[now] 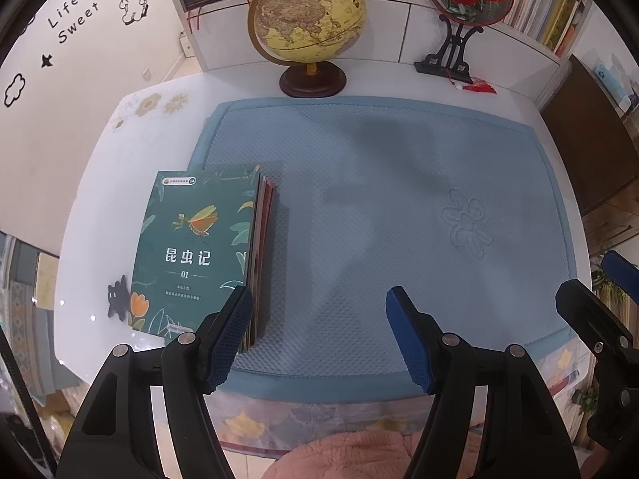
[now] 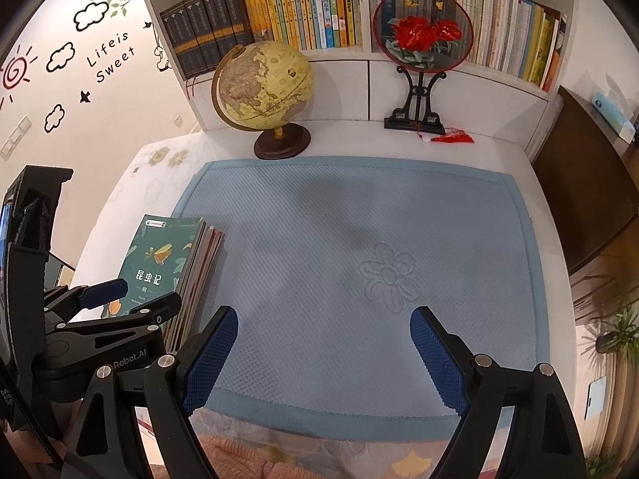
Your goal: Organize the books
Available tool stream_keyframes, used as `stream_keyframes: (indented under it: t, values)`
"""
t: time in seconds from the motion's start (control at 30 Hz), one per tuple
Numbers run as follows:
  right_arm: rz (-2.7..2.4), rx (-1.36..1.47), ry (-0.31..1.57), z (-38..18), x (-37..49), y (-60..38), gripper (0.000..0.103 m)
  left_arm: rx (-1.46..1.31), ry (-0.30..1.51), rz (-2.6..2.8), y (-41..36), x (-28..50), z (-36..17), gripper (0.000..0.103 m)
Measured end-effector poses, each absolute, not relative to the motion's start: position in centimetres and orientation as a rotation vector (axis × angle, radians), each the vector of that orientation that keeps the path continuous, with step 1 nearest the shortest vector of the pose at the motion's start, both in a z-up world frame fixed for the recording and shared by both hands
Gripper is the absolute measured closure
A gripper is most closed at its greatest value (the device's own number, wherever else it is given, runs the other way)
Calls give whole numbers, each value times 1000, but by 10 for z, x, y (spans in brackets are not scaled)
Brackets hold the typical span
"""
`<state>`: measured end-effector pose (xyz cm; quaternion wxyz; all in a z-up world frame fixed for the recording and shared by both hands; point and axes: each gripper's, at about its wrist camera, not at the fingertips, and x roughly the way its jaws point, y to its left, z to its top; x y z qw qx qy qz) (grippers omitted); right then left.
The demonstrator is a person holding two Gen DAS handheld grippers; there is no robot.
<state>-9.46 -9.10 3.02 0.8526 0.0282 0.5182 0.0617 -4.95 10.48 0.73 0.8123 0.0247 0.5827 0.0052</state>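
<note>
A stack of books (image 1: 195, 251) lies at the left edge of the blue mat (image 1: 399, 183), topped by a green cover with an insect and flowers. My left gripper (image 1: 319, 311) hangs open above the mat's near edge. Its left finger (image 1: 229, 335) stands over the stack's near right corner, and nothing is between the pads. In the right wrist view the same stack (image 2: 167, 271) sits at lower left. My right gripper (image 2: 323, 343) is open over the bare mat (image 2: 359, 239), holding nothing. The left gripper (image 2: 131, 299) shows there at the left, above the books.
A globe (image 1: 307, 20) and a round embroidered fan on a black stand (image 1: 467, 0) stand at the desk's back, under shelves full of books (image 2: 303, 8). A red tassel (image 2: 451, 135) lies by the fan stand. A dark cabinet (image 2: 591, 183) flanks the right side.
</note>
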Motion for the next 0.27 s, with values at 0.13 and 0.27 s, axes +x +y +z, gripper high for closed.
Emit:
stream_keyframes:
  t: [0.13,0.27]
  values:
    - [121,62,1094,29,-97,-93,16,52,1240,6,102,-50,7,35]
    - [116,65,1104,26,-99,-96,16,55,1242,16,101,-50,4,35]
